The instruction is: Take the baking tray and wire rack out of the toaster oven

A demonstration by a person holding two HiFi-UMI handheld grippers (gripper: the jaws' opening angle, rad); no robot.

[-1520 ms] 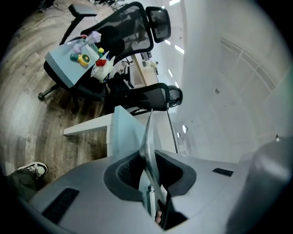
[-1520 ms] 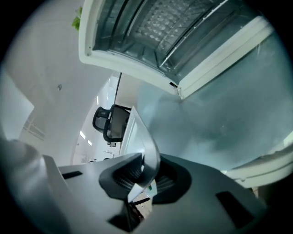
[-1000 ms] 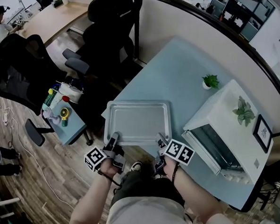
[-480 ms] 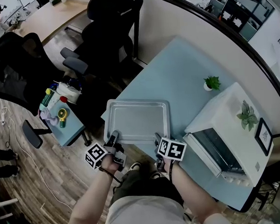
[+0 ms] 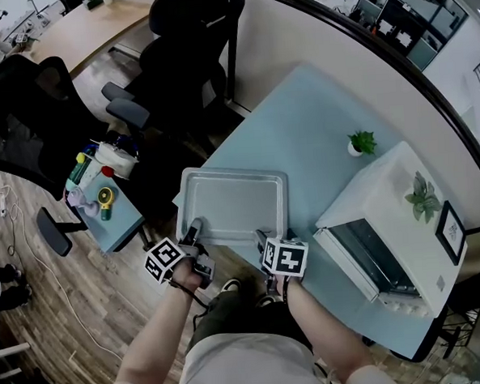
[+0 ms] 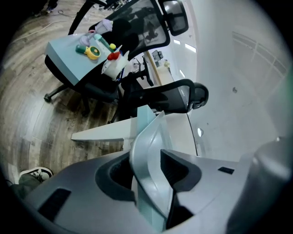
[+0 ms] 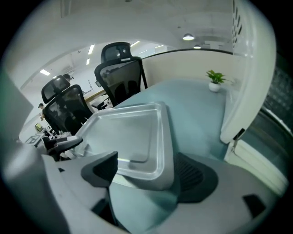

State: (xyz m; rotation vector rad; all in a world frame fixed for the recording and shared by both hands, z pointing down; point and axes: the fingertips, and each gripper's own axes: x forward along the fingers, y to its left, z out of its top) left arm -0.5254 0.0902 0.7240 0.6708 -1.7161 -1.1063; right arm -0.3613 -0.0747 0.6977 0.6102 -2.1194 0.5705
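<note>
The silver baking tray [image 5: 232, 202] lies flat on the pale blue table [image 5: 317, 134], near its front edge. My left gripper [image 5: 192, 232] is at the tray's near left rim. In the left gripper view that rim [image 6: 149, 137] stands edge-on between the jaws, which have just been opening around it [image 6: 146, 171]. My right gripper [image 5: 262, 241] is at the near right corner. Its jaws [image 7: 146, 171] have just been opening too, and the pads [image 7: 194, 176] stand wide apart on either side of the tray corner [image 7: 137, 137]. The white toaster oven [image 5: 402, 193] sits to the right, door [image 5: 359, 257] open. I cannot make out the wire rack inside.
A small potted plant [image 5: 360, 142] stands on the table behind the oven. Another plant and a picture frame [image 5: 451, 229] rest on the oven's top. Left of the table are a low cart [image 5: 102, 191] with bottles and two black office chairs [image 5: 24, 111].
The right gripper has rolled and its marker cube has shifted left, with the jaws spreading off the tray corner. The left gripper has sunk slightly. The tray stays flat on the table.
</note>
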